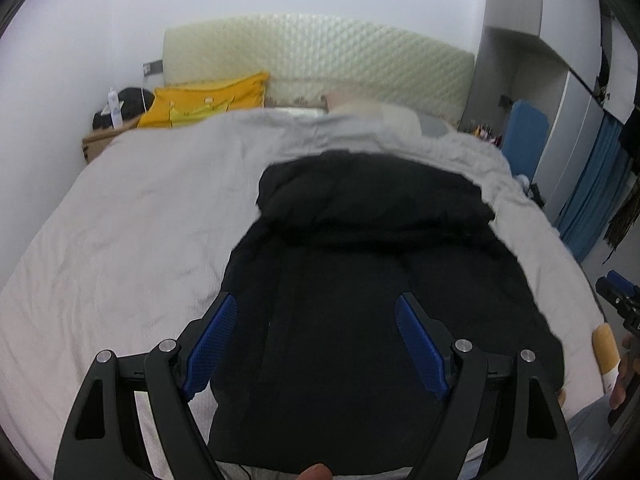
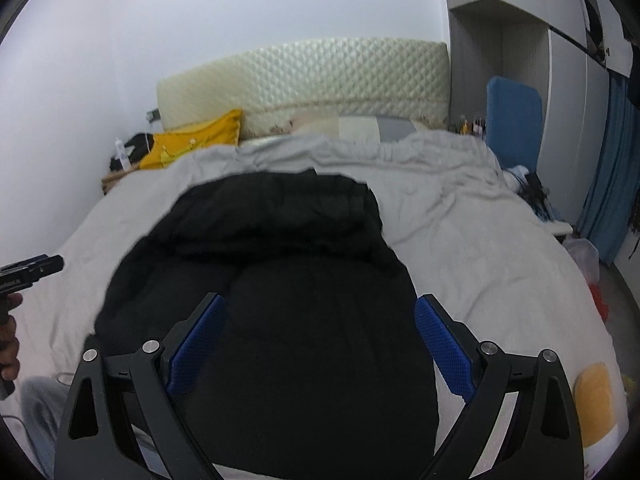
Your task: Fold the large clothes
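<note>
A large black garment point(image 1: 360, 264) lies spread on the grey bed cover, with a thick fold across its far end. It also shows in the right wrist view point(image 2: 288, 288). My left gripper point(image 1: 316, 304) is open and empty, hovering above the garment's near part. My right gripper point(image 2: 320, 308) is open and empty, also above the garment's near part. The right gripper's body shows at the right edge of the left wrist view point(image 1: 618, 296). The left gripper's body shows at the left edge of the right wrist view point(image 2: 28, 270).
The grey bed cover point(image 1: 140, 220) fills the bed. A yellow pillow point(image 1: 208, 100) and a cream padded headboard point(image 1: 320, 56) stand at the far end. A bedside box with a bottle point(image 1: 115, 106) is at far left. A blue chair point(image 2: 514, 120) and wardrobe are at right.
</note>
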### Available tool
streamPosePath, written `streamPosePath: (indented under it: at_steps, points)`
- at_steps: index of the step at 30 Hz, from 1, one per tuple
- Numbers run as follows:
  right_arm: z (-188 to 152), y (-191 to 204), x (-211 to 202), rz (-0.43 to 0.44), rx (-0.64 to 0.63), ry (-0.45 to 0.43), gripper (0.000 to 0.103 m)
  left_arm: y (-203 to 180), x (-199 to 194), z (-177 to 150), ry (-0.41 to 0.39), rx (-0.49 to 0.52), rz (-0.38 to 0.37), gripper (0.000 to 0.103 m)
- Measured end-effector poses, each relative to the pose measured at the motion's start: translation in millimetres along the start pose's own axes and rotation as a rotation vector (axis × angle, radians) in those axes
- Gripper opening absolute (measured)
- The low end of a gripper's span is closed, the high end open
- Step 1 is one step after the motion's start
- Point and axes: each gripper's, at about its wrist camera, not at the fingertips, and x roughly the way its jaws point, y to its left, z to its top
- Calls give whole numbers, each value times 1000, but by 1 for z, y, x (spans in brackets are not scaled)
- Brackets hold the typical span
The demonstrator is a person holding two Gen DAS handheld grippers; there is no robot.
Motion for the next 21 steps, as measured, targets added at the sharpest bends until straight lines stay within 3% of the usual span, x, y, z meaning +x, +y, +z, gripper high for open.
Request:
streamPosePath:
  at_steps: [8,13,21]
  points:
    - [-27,-27,27,-26,13,55,95,16,31,-26,54,-32,-9,82]
    - [-35,-48,42,17,81,99,95,22,55,-43,119,3,15,82]
    - [-50,-101,89,-45,278,278,95,63,91,-49,320,-176,-61,82]
